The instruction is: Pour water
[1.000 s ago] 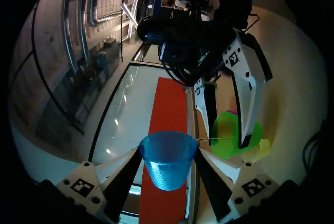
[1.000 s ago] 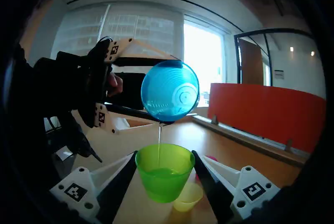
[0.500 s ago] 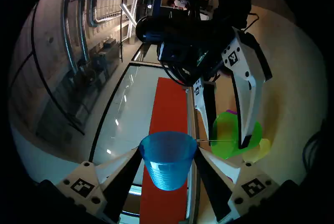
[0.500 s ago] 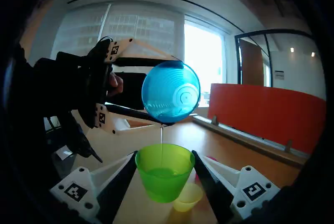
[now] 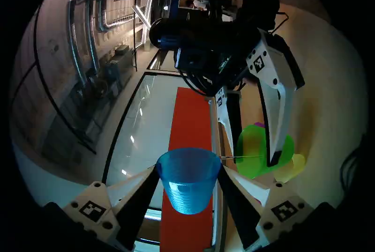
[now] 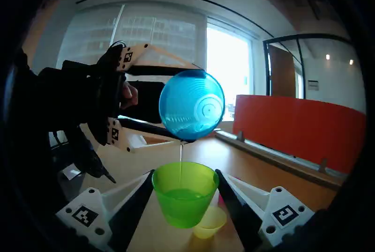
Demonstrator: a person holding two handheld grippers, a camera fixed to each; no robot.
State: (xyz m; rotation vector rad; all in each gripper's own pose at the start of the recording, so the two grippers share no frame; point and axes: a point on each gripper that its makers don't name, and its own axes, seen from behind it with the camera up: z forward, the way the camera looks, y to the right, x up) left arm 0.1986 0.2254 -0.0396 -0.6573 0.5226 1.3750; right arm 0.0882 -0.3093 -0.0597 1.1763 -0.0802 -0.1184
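Observation:
My left gripper (image 5: 189, 181) is shut on a blue cup (image 5: 188, 179), tipped on its side. In the right gripper view that blue cup (image 6: 191, 104) hangs above, bottom facing the camera, held by the left gripper (image 6: 187, 102). A thin stream of water (image 6: 180, 160) falls from its rim into a green cup (image 6: 184, 199). My right gripper (image 6: 184, 195) is shut on this green cup, which holds some water. In the left gripper view the green cup (image 5: 253, 151) sits between the right gripper's fingers (image 5: 276, 125).
A wooden table (image 6: 262, 167) lies below, with a small yellow cup (image 6: 209, 221) beside the green one and a pink object behind it. An orange-red partition (image 6: 300, 125) runs along the table's far edge. A hand (image 6: 127, 93) grips the left gripper.
Almost nothing has moved. The blue cup stays tipped and the thin stream keeps running into the green cup.

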